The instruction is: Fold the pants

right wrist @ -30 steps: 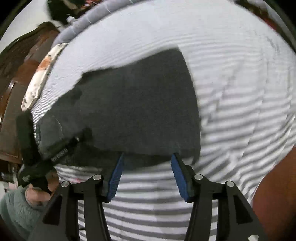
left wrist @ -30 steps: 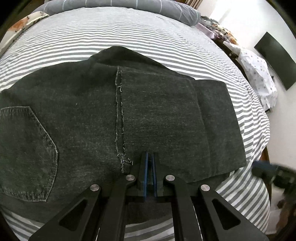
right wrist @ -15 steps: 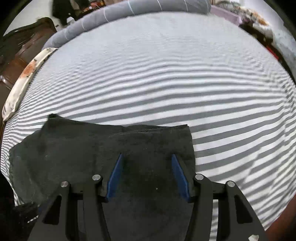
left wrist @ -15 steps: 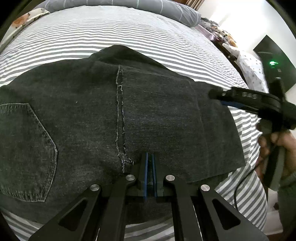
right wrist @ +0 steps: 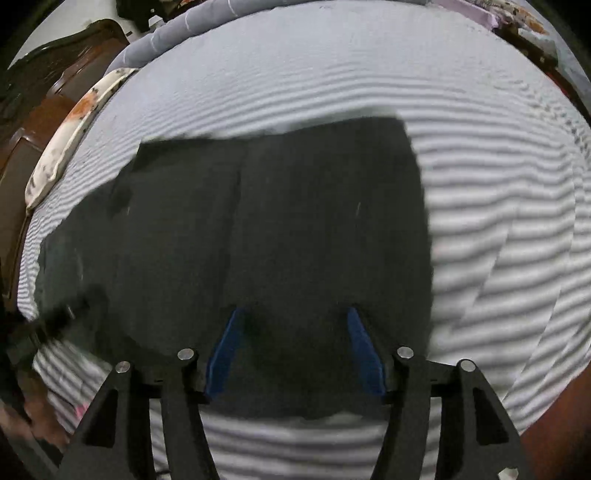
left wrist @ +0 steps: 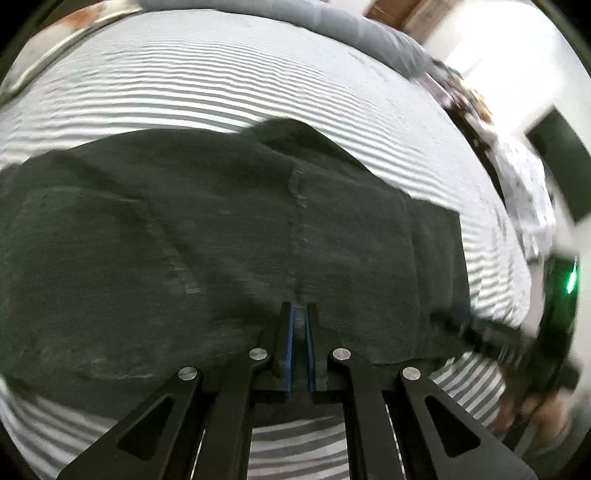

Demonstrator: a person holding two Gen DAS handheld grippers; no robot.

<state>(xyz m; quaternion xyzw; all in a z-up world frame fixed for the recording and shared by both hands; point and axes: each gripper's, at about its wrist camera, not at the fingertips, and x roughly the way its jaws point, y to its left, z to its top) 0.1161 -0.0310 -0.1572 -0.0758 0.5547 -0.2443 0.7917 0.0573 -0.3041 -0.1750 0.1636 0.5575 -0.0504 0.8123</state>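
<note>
Dark grey folded jeans [left wrist: 229, 236] lie flat on the striped bed; they also show in the right wrist view [right wrist: 280, 229]. My left gripper [left wrist: 299, 314] is at the near edge of the jeans, jaws nearly closed, with a strip of dark fabric showing between the blue pads. My right gripper [right wrist: 293, 321] is open, its blue pads [right wrist: 225, 350] spread over the near right part of the jeans, nothing between them. It also shows blurred at the jeans' right edge in the left wrist view [left wrist: 517, 343].
The grey and white striped bedsheet [right wrist: 498, 206] surrounds the jeans. A grey pillow [left wrist: 332, 33] lies at the far end. A wooden headboard [right wrist: 55, 92] and a floral cushion [right wrist: 74, 122] are at the left. Furniture and clothes [left wrist: 524, 192] stand at the right.
My right gripper has pulled back toward the near edge of the jeans, still open. My left gripper stays shut at the near edge, and its view has shifted left with blur.
</note>
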